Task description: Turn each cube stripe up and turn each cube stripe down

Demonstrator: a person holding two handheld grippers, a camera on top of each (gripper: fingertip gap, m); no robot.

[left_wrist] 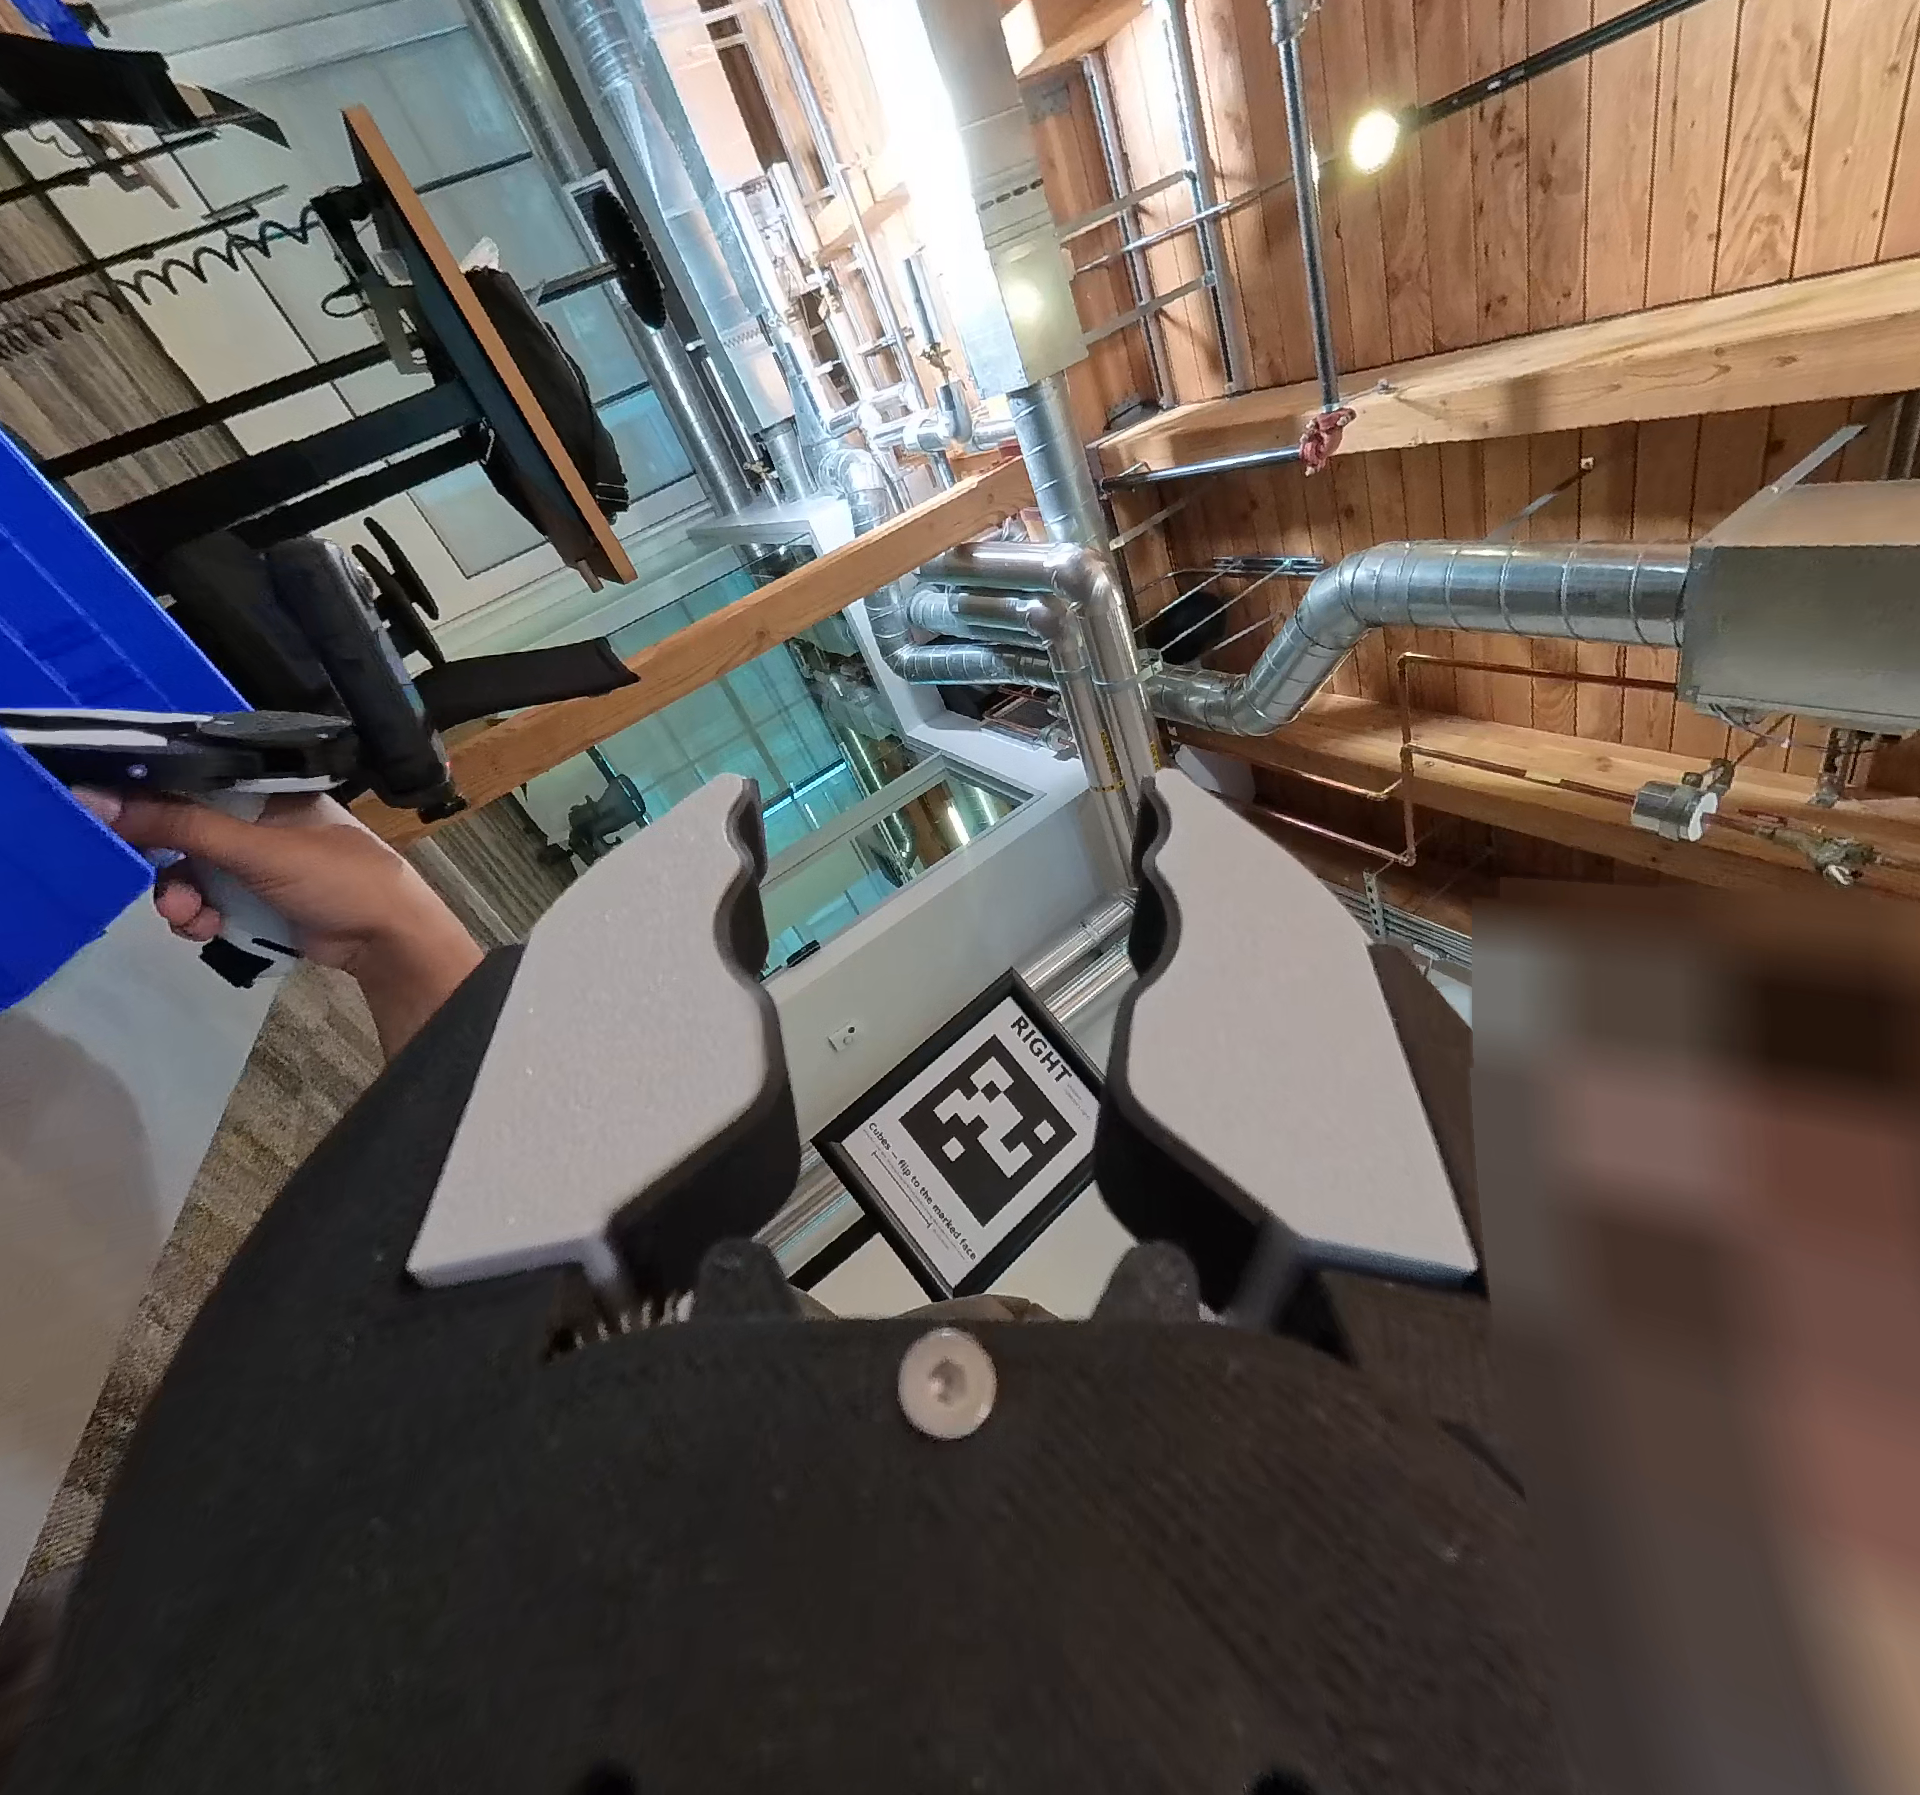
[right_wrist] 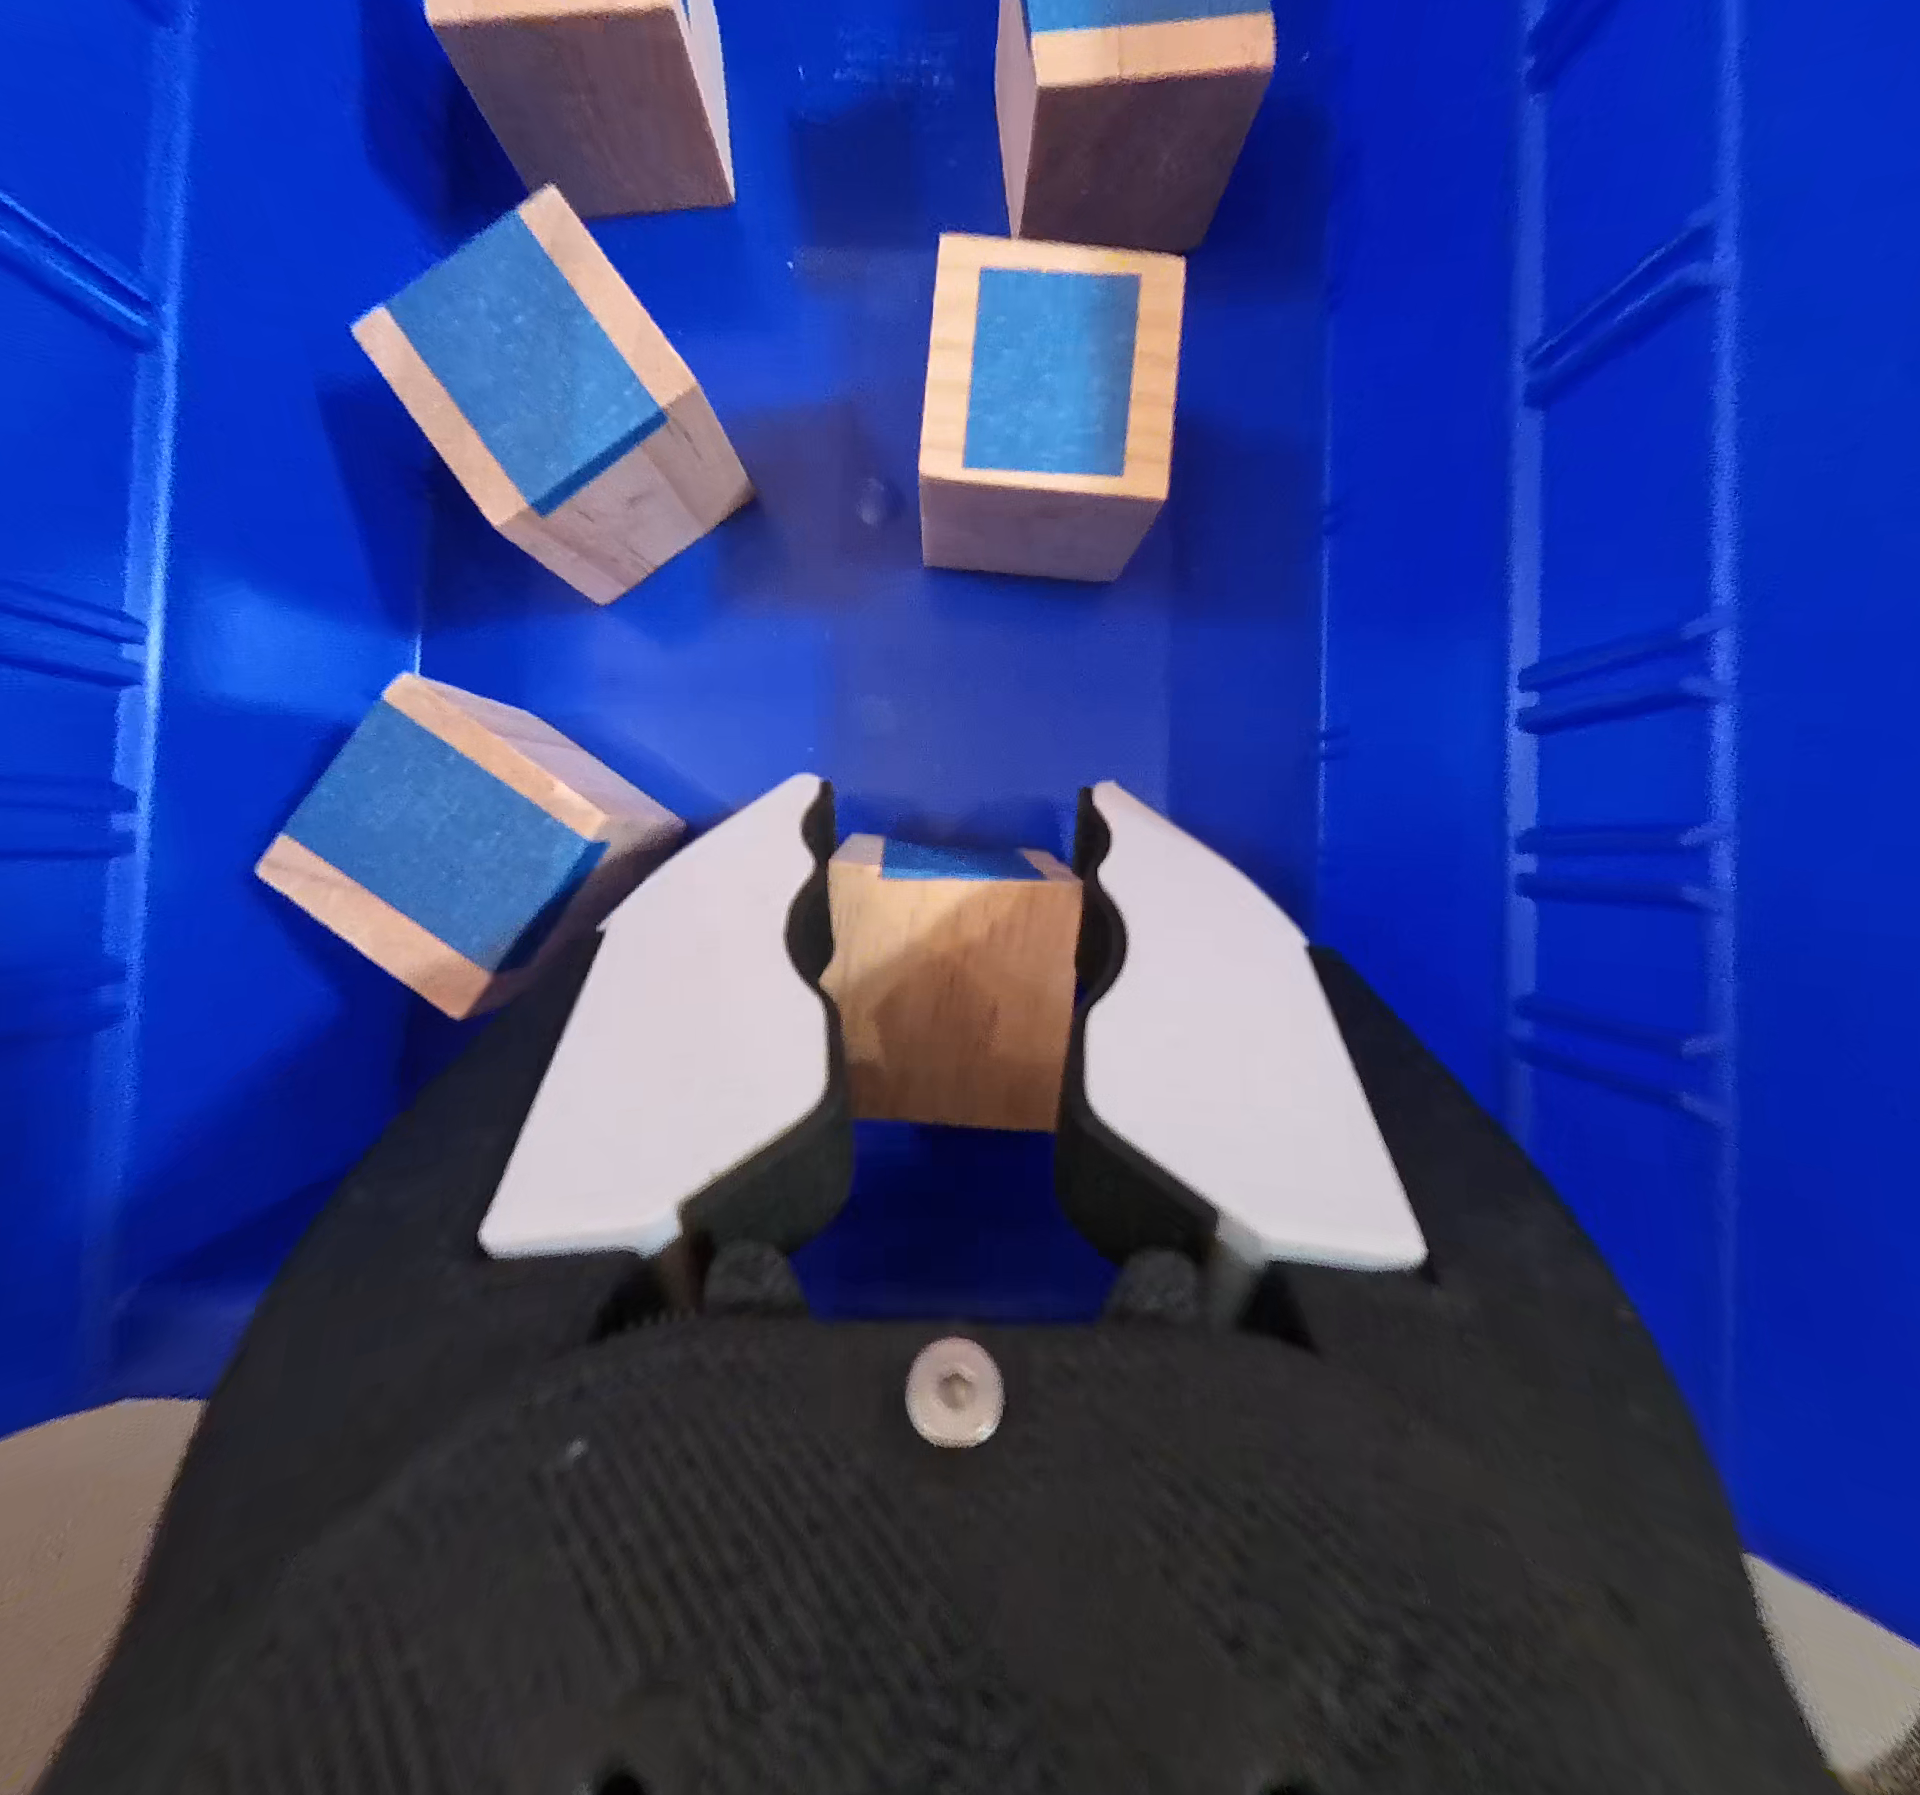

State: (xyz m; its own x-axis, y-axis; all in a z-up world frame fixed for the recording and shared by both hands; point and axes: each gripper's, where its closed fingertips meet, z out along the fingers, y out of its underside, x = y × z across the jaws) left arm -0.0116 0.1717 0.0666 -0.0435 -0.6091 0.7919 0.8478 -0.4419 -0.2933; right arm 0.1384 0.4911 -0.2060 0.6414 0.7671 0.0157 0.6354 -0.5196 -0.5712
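Blue plastic bin (right_wrist: 1621, 602) filled the right wrist view, ribbed walls on both sides, smooth floor. Gripped cube (right_wrist: 951, 992) sat at the near end of the bin, roughly on its centreline, pinched by the right claw (right_wrist: 954, 872) across two opposite plain wood faces. Its blue tape stripe faced away from the camera, only a sliver showing. Side grip likely left the stripe face free so a wrist roll could flip it. Couldn't tell whether it rested on the floor or was lifted.

Five more cubes lay further in, stripes facing the camera: near-left cube (right_wrist: 447, 841) just beside the claw's left finger, mid-left cube (right_wrist: 540, 384) skewed, mid-right cube (right_wrist: 1049, 395) square-on, two at the far end cut off by the frame. All plain light wood with blue tape on one face.

Left claw (left_wrist: 945, 800) was spread, holding nothing, aimed up at ceiling ductwork, probably parked clear. Its view caught the bin's outer wall at the left edge.
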